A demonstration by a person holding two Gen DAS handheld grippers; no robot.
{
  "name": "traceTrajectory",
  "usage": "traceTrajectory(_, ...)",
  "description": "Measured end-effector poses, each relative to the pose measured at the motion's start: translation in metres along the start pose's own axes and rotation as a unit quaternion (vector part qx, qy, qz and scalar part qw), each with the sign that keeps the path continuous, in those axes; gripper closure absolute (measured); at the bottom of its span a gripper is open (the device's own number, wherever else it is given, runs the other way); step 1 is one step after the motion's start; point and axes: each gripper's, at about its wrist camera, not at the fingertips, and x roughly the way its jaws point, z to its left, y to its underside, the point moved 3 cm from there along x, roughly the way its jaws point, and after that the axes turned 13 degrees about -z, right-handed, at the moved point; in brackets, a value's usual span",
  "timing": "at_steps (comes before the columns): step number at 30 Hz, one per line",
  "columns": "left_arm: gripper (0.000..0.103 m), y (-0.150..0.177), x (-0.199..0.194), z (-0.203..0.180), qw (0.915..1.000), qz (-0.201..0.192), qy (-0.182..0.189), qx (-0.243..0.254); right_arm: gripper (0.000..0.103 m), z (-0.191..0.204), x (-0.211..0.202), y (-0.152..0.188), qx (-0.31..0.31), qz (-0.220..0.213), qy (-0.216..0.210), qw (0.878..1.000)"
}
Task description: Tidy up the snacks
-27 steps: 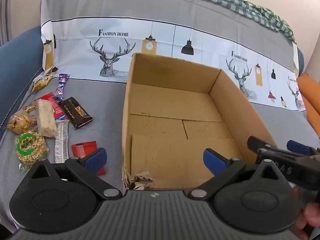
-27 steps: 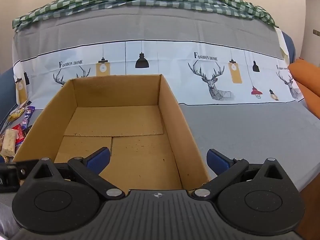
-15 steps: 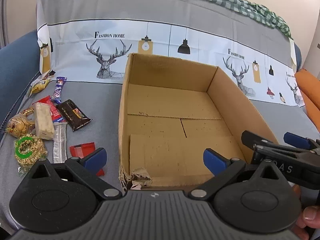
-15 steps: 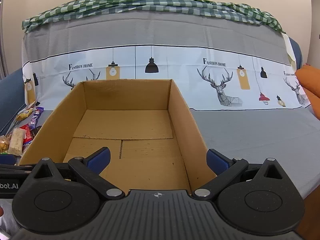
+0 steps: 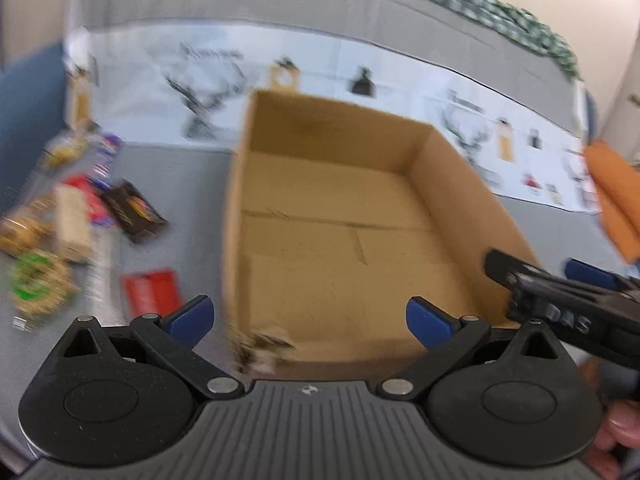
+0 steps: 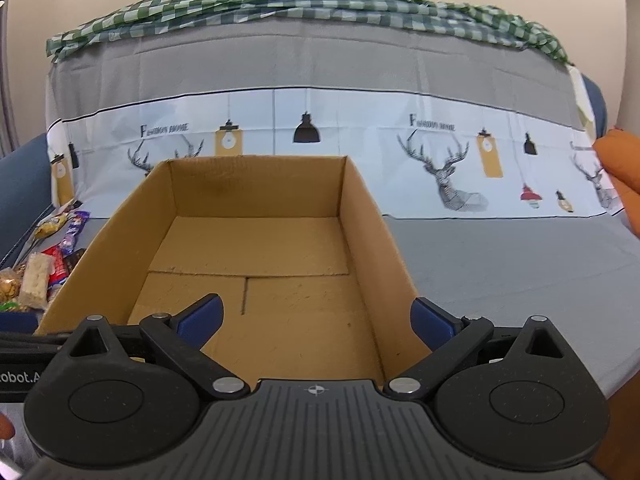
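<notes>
An open, empty cardboard box [image 5: 340, 240] sits on the grey sofa cover; it also shows in the right wrist view [image 6: 256, 256]. Several snack packets lie left of it: a dark chocolate bar [image 5: 134, 212], a red packet [image 5: 150, 292], a pale bar [image 5: 72, 220] and a green-labelled bag [image 5: 34, 286]. The snacks also show at the left edge of the right wrist view [image 6: 44, 268]. My left gripper [image 5: 310, 316] is open and empty over the box's near left corner. My right gripper [image 6: 316, 318] is open and empty over the box's near edge, and shows in the left view [image 5: 560, 296].
The sofa back carries a white deer-print cloth [image 6: 440, 160] and a green checked cloth [image 6: 320, 0]. An orange cushion [image 5: 616, 200] lies at the right. The grey seat [image 6: 520, 264] stretches right of the box. The left wrist view is motion-blurred.
The left gripper has shifted, and its view is now blurred with the box and snacks slid rightward. The right gripper has drawn back and risen a little. Both stay open.
</notes>
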Motion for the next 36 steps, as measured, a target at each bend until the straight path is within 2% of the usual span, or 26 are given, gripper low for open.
traceTrajectory(3,0.001,0.002,-0.001,-0.005,0.9998,-0.001,0.004,0.022,0.004,-0.005,0.002,0.001,0.022,0.008,0.006,1.0)
traceTrajectory(6,0.001,0.001,-0.002,-0.002,0.9996,-0.014,-0.012,0.019,0.004,-0.007,0.004,0.003,0.032,0.018,0.008,0.999)
traceTrajectory(9,0.001,0.001,-0.003,-0.004,0.9998,-0.007,0.013,0.017,0.004,-0.005,0.003,0.004,0.033,0.021,0.007,0.999)
traceTrajectory(15,0.001,-0.004,-0.01,-0.004,0.999,-0.031,-0.001,0.033,0.004,-0.003,0.004,0.0,0.044,0.003,0.0,0.999)
traceTrajectory(19,0.003,-0.006,-0.016,-0.003,0.9986,-0.04,0.008,0.033,0.006,-0.001,0.002,0.0,0.025,-0.011,0.008,1.0)
traceTrajectory(22,0.011,-0.008,-0.022,-0.001,0.9978,-0.052,0.004,0.041,0.011,0.002,0.001,-0.001,0.023,-0.014,0.008,1.0)
traceTrajectory(24,0.026,-0.011,-0.026,0.004,0.998,-0.052,0.005,0.037,0.018,0.005,-0.001,-0.002,0.025,-0.017,0.005,1.0)
traceTrajectory(26,0.052,-0.015,-0.028,0.012,0.9988,-0.041,0.011,0.023,0.03,0.01,-0.002,-0.004,0.031,-0.015,-0.003,0.999)
traceTrajectory(28,0.071,-0.024,-0.029,0.023,0.9996,-0.022,0.017,0.009,0.045,0.017,-0.002,-0.006,0.039,-0.014,-0.018,0.999)
traceTrajectory(30,0.072,-0.035,-0.03,0.036,0.9997,-0.014,0.02,0.003,0.051,0.026,-0.003,-0.009,0.05,-0.015,-0.034,0.998)
traceTrajectory(33,0.072,-0.053,-0.029,0.064,0.9998,-0.007,0.019,0.006,0.051,0.044,-0.009,-0.015,0.059,-0.032,-0.06,0.996)
traceTrajectory(36,0.071,-0.065,-0.021,0.101,1.0,0.003,-0.002,0.007,0.051,0.068,-0.015,-0.023,0.058,-0.046,-0.091,0.993)
